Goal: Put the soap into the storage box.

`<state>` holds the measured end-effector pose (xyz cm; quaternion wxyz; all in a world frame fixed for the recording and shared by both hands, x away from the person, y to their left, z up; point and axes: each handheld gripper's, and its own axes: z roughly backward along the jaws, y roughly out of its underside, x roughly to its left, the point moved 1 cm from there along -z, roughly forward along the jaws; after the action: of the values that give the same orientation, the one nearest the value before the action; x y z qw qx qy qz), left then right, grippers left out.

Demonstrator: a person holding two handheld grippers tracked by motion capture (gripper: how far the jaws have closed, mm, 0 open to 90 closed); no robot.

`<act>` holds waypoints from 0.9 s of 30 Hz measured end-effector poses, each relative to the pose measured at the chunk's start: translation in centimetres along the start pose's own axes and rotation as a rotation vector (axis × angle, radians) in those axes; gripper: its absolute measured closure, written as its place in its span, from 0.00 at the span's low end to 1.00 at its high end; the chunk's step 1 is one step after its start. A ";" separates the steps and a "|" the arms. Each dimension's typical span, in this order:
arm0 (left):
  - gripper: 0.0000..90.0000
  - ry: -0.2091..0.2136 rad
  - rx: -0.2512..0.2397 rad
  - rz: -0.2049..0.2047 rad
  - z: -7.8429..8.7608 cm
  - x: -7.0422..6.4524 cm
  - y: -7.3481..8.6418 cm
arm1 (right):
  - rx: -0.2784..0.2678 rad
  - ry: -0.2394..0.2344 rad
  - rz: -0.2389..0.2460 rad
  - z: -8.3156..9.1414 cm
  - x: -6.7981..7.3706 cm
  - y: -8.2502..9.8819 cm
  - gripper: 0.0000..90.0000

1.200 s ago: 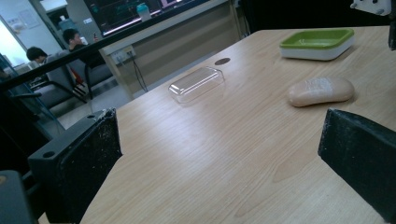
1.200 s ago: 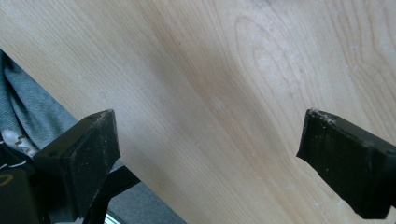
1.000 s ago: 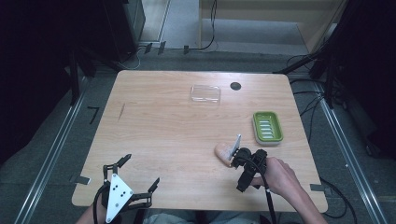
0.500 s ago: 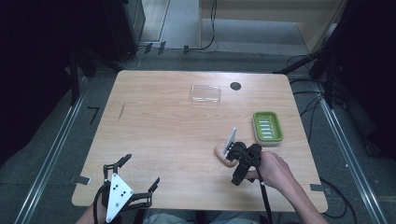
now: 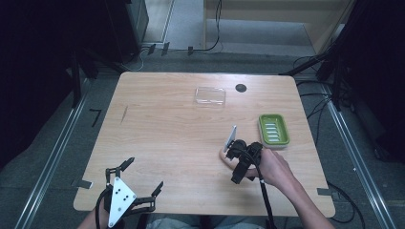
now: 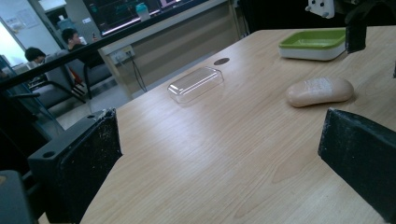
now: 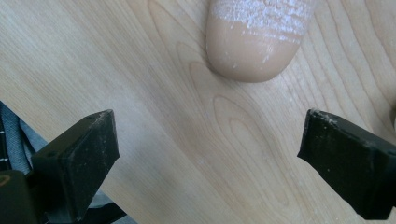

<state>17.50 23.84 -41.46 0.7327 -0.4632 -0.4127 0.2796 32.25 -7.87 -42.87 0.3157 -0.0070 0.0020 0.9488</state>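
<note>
The right tool [image 5: 237, 160] hangs over the soap [image 6: 319, 90], jaws wide and holding nothing.

The right hand [image 5: 272, 167] reaches in from the near right side and tips its tool down at the desk [image 5: 162, 133]. The soap lies flat on the desk just beyond the open jaws, not between them. Since a moment ago, this hand has slid a little toward the green dish [image 5: 273, 130], and the soap is more hidden under the tool in the high view. The left tool [image 5: 129, 193] rests at the near left edge, jaws wide, in the same spot as before. The green dish sits just beside the right tool and looks empty. A clear lid [image 5: 210, 95] lies far back on the desk.
</note>
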 end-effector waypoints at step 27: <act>0.00 -0.001 0.000 0.003 0.0 0.0 0.0 | -0.006 -0.016 -0.034 -1.9 -1.4 -2.6 0.00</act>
<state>17.50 23.85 -41.46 0.7320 -0.4638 -0.4126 0.2808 34.94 -6.59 -44.74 0.3316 -0.0003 -0.0034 0.9434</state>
